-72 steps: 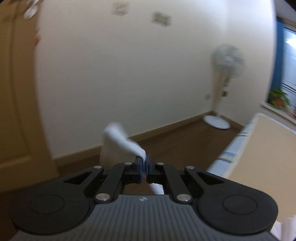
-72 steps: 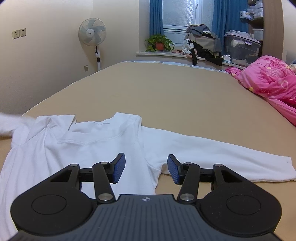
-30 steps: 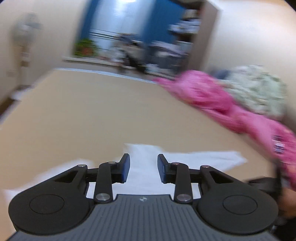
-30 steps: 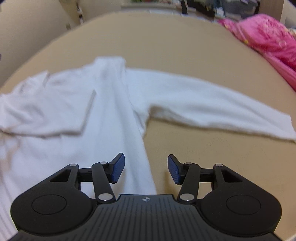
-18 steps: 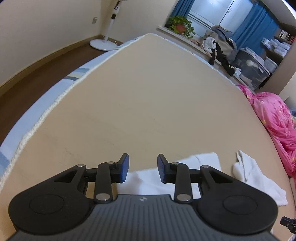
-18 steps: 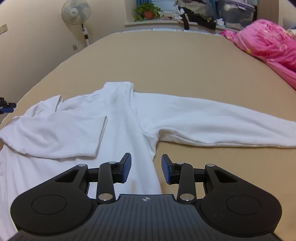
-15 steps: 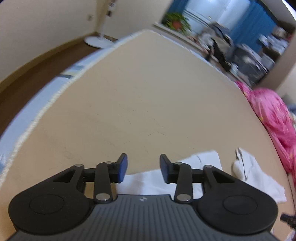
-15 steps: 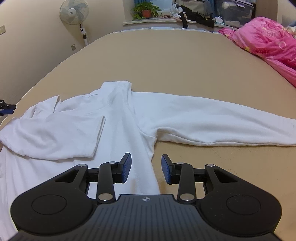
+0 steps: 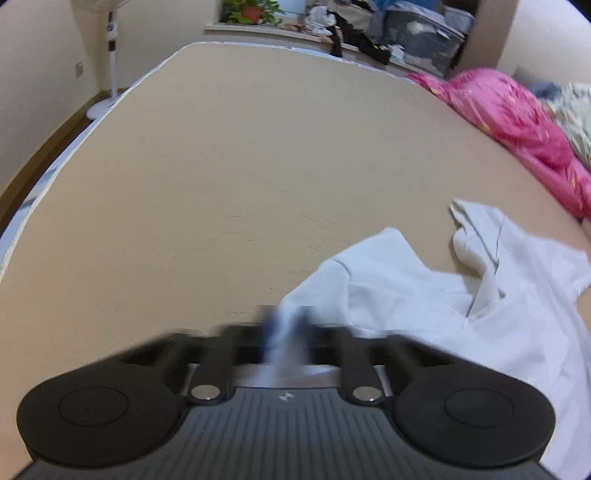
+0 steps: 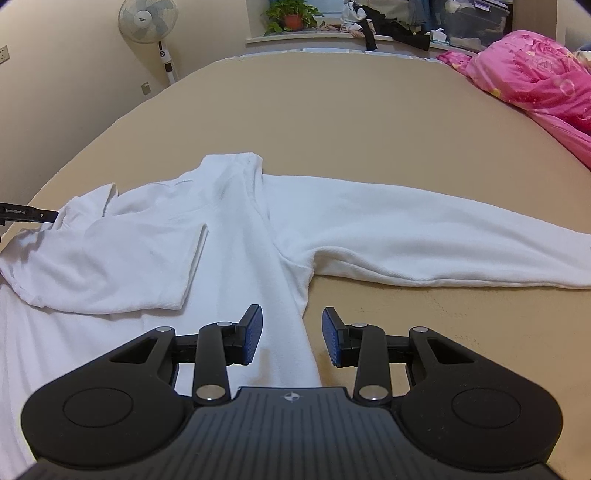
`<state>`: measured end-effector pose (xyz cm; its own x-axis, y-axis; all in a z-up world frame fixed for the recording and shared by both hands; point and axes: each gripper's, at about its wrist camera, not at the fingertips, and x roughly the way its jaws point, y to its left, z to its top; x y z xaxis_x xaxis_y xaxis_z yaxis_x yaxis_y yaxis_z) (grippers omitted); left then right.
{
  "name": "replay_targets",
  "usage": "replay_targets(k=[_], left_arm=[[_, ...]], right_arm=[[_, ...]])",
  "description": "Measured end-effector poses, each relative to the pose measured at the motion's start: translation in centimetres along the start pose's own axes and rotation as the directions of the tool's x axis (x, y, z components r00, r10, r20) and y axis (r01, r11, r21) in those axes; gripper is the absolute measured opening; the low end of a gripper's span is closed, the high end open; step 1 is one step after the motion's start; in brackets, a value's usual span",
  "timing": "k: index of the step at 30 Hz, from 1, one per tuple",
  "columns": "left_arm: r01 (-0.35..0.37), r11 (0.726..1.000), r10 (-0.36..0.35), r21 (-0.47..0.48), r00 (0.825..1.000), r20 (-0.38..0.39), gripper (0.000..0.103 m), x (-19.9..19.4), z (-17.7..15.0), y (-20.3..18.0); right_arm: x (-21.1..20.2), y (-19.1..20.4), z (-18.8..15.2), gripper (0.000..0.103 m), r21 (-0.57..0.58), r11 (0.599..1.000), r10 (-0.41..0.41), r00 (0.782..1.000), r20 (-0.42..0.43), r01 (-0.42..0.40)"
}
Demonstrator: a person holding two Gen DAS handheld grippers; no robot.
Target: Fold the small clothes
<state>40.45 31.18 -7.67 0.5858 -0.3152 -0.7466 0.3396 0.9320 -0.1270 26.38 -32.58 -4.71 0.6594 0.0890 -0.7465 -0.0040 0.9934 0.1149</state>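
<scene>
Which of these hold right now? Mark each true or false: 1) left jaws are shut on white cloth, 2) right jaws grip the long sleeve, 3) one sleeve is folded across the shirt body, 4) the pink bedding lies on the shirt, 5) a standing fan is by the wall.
1. True. The left gripper is blurred, but its jaws have just closed on the shoulder edge of the white shirt.
2. False. The right gripper stands open over the shirt's side edge; the long sleeve lies flat beyond it, untouched.
3. True. The folded sleeve lies across the body.
4. False. The pink bedding sits apart at the bed's far right.
5. True. The fan stands past the bed's far left.
</scene>
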Motion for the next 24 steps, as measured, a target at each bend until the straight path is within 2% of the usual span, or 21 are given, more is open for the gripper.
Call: replay_targets(k=[2,3,4,5,6,7,8,9,10,11,12,14,17,19,20,21,24], left_arm=[[-0.014,0.999,0.013,0.048,1.000,0.017,0.001,-0.5,0.4,-0.8],[-0.050,0.997,0.048,0.053,0.998,0.038,0.001,-0.5,0.6,-1.5],[-0.113,0.993,0.111,0.021,0.992,0.060,0.001,-0.8,1.1,-1.6],[-0.167,0.984,0.172,-0.065,0.982,0.079,0.001,-1.7,1.5,-0.3],[-0.174,0.969,0.193,-0.175,0.976,0.097,0.000,-2.7,1.5,1.3],[-0.178,0.954,0.208,-0.243,0.973,0.101,0.000,-3.4,1.1,2.5],[-0.235,0.939,0.264,-0.250,0.961,0.087,0.000,-3.7,0.7,2.8],[-0.246,0.943,0.262,-0.223,0.964,0.045,0.000,-3.7,0.5,2.8],[-0.211,0.952,0.216,-0.220,0.976,0.001,0.011,-3.7,0.2,2.8],[-0.182,0.956,0.185,-0.231,0.983,-0.009,0.015,-4.2,-0.2,2.7],[-0.196,0.952,0.204,-0.237,0.979,0.008,0.023,-5.3,-0.3,2.5],[-0.226,0.931,0.247,-0.288,0.968,0.036,0.026,-7.9,-0.1,2.2],[-0.205,0.889,0.221,-0.410,0.975,-0.008,0.026,-10.8,-0.5,1.8],[-0.211,0.879,0.217,-0.428,0.975,-0.036,0.031,-12.9,-1.5,0.9],[-0.208,0.883,0.216,-0.421,0.976,-0.029,0.034,-13.9,-2.2,0.2],[-0.203,0.886,0.218,-0.416,0.976,-0.012,0.040,-14.8,-3.1,-0.6],[-0.154,0.894,0.197,-0.421,0.978,0.062,0.051,-16.6,-6.5,-1.4]], right_arm=[[0.1,0.1,0.0,0.037,0.000,1.000,-0.003,1.000,0.001,0.003],[0.1,0.1,0.0,0.037,0.000,1.000,-0.005,1.000,0.002,0.005],[0.1,0.1,0.0,0.037,0.001,1.000,-0.007,1.000,0.004,0.007],[0.1,0.2,0.0,0.037,0.002,1.000,-0.008,1.000,0.006,0.008],[0.1,0.3,0.0,0.037,0.002,1.000,-0.008,1.000,0.009,0.008],[0.1,0.3,0.0,0.037,0.003,1.000,-0.009,1.000,0.011,0.009],[0.1,0.3,0.1,0.037,0.003,1.000,-0.008,1.000,0.012,0.008],[0.1,0.3,0.1,0.037,0.003,1.000,-0.005,1.000,0.015,0.004],[0.0,0.3,0.1,0.037,0.002,1.000,-0.002,1.000,0.018,0.002],[0.0,0.3,0.2,0.037,0.000,1.000,-0.001,1.000,0.022,0.001],[-0.1,0.3,0.2,0.037,0.001,1.000,0.000,1.000,0.024,0.000],[-0.1,0.2,0.2,0.037,0.009,1.000,0.004,1.000,0.024,-0.005],[-0.4,0.2,0.4,0.037,0.018,1.000,0.017,0.999,0.043,-0.017],[-0.9,0.5,0.6,0.031,0.019,0.999,0.046,0.996,0.079,-0.047],[-1.0,0.8,0.7,0.023,0.016,0.998,0.062,0.994,0.095,-0.064],[-1.2,1.2,0.8,0.020,0.016,0.996,0.086,0.990,0.111,-0.089],[-0.8,2.2,1.2,0.020,0.042,0.983,0.174,0.977,0.124,-0.180]])
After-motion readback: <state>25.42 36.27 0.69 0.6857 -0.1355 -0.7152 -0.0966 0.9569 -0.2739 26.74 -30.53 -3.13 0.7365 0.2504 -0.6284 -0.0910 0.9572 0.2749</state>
